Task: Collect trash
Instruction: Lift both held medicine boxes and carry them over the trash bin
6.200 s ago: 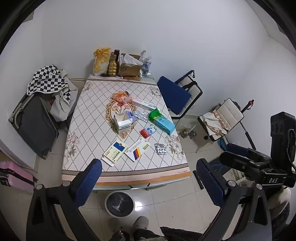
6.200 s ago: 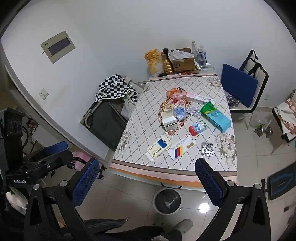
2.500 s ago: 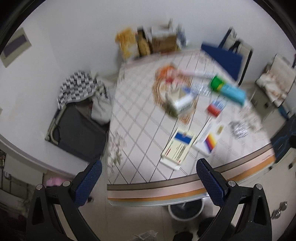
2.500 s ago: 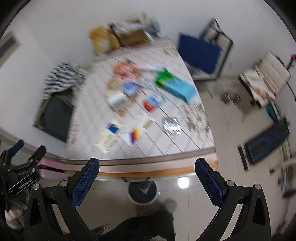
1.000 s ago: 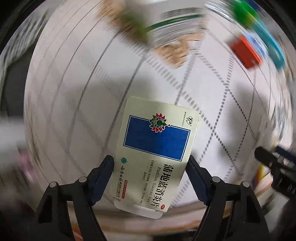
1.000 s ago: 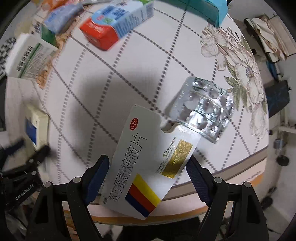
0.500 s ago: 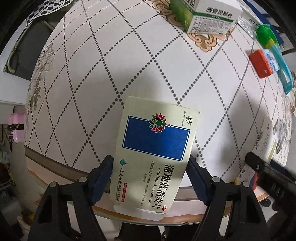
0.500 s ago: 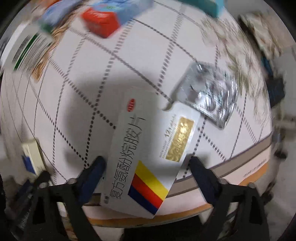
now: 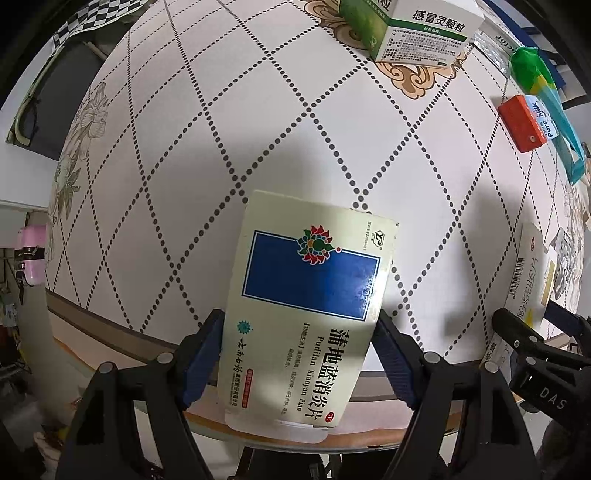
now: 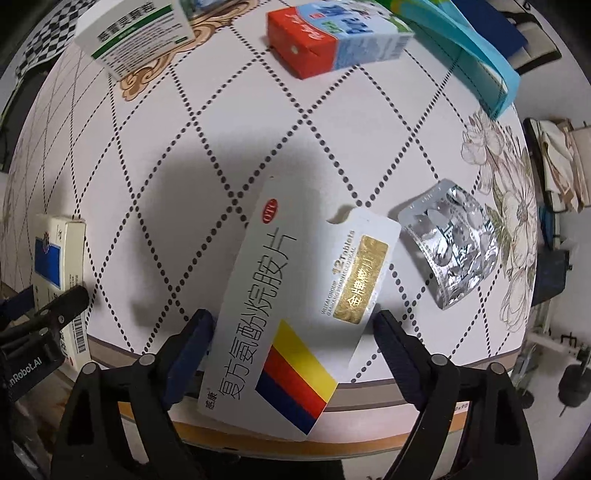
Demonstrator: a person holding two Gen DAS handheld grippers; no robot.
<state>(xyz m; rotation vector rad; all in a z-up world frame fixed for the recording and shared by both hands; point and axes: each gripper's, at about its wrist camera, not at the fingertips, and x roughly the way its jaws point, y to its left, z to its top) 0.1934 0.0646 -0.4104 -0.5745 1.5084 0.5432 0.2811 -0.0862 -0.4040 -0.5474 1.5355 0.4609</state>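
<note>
A cream medicine box with a blue panel [image 9: 314, 273] sits between the blue pads of my left gripper [image 9: 299, 350], which is shut on its two long edges. The box's near end reaches past the table's front edge. A white medicine box with yellow, red and blue stripes [image 10: 280, 280] lies slantwise between the jaws of my right gripper [image 10: 291, 332]. Those jaws are opening. The left pad is at the box's edge, and a thin gap shows at the right pad. Both grippers point down, side by side at the front edge.
On the patterned table [image 9: 221, 110] behind lie a green-and-white box [image 9: 413, 33], a red-and-blue milk carton [image 10: 332, 37], a teal packet [image 10: 476, 74] and a foil blister pack [image 10: 450, 251] just right of the striped box. The floor drops away beyond the front edge.
Both grippers came down from high above the room to the table's front edge, each around a box. In the last second the views rolled, and the right pads now stand slightly wider.
</note>
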